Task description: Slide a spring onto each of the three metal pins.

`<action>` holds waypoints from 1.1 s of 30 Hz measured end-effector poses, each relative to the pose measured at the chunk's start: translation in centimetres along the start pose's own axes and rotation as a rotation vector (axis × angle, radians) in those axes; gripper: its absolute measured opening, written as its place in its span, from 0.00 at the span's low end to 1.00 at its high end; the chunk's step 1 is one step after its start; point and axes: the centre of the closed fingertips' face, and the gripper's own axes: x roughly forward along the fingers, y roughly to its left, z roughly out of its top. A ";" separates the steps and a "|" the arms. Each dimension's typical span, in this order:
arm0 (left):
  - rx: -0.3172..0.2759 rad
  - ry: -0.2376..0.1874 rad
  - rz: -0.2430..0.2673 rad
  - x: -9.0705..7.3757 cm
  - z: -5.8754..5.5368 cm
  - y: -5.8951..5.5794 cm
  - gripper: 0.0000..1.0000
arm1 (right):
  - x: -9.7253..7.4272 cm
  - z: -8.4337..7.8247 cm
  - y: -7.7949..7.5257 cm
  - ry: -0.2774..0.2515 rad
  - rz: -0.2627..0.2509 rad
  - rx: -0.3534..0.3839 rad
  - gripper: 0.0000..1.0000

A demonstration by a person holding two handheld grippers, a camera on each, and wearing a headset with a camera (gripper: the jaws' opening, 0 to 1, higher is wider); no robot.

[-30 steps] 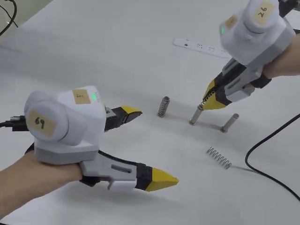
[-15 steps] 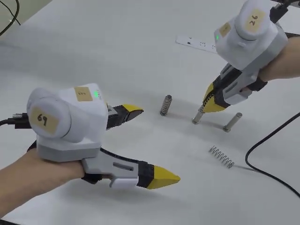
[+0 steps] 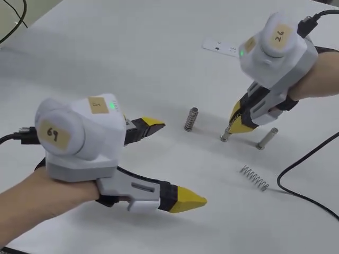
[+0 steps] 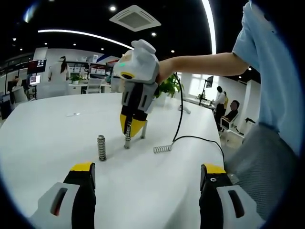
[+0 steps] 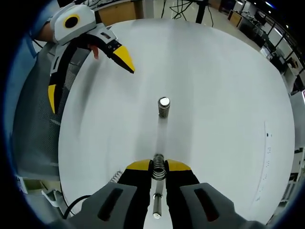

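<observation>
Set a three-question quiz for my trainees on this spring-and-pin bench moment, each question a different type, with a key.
1. True or false: the left gripper is shut on a spring.
2. Multiple choice: the loose spring lies A) flat on the table; B) threaded on a pin; C) between the left gripper's fingers.
3. Fill in: in the head view, the right gripper is shut on a spring at the ___ pin of the row of three.

Key: 1 false, it is open and holds nothing. 2 A. 3 middle, meaning the middle pin.
</observation>
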 end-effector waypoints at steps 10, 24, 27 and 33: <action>0.000 0.001 0.001 0.0 -0.1 0.1 0.88 | 0.8 0.0 0.0 0.010 0.002 -0.008 0.08; -0.005 0.003 0.001 0.0 -0.2 0.2 0.88 | 2.0 -0.2 -0.1 0.023 0.006 -0.004 0.08; -0.005 0.002 0.001 0.0 -0.1 0.2 0.88 | 2.0 -0.1 -0.1 0.022 0.005 -0.002 0.08; -0.004 0.004 0.002 0.1 -0.2 0.2 0.88 | 2.0 -0.1 -0.1 0.021 0.005 0.004 0.08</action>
